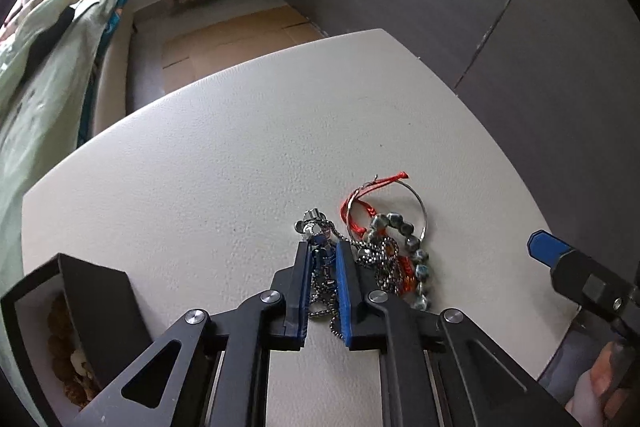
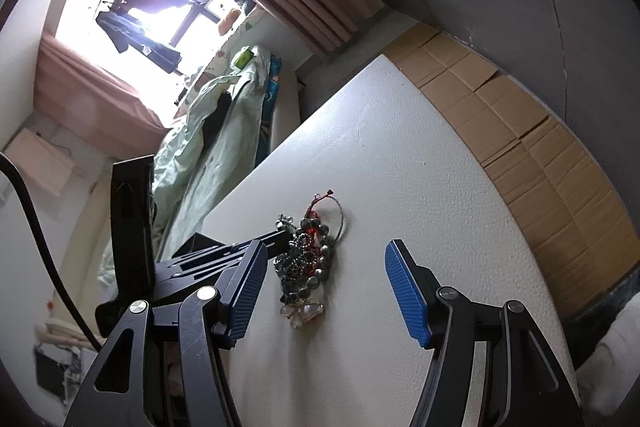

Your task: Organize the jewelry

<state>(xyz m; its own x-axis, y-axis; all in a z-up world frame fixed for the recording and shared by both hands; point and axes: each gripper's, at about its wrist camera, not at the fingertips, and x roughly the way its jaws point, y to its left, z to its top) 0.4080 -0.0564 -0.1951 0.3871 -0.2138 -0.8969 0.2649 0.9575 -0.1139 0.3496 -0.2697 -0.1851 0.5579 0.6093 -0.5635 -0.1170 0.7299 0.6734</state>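
Left wrist view: left gripper (image 1: 322,259) closing around a steel chain (image 1: 324,291) in the jewelry tangle (image 1: 384,251) on the table (image 1: 200,167); open box (image 1: 72,327) at left, likely next destination. Right wrist view: right gripper (image 2: 324,291) spread wide, empty, short of the tangle; untangling may need it.

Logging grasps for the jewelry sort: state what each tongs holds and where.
Left tongs straddle the silver metal chain in the tangled pile, near its charm end; whether they grip it cannot be told. Right tongs are open, holding nothing.
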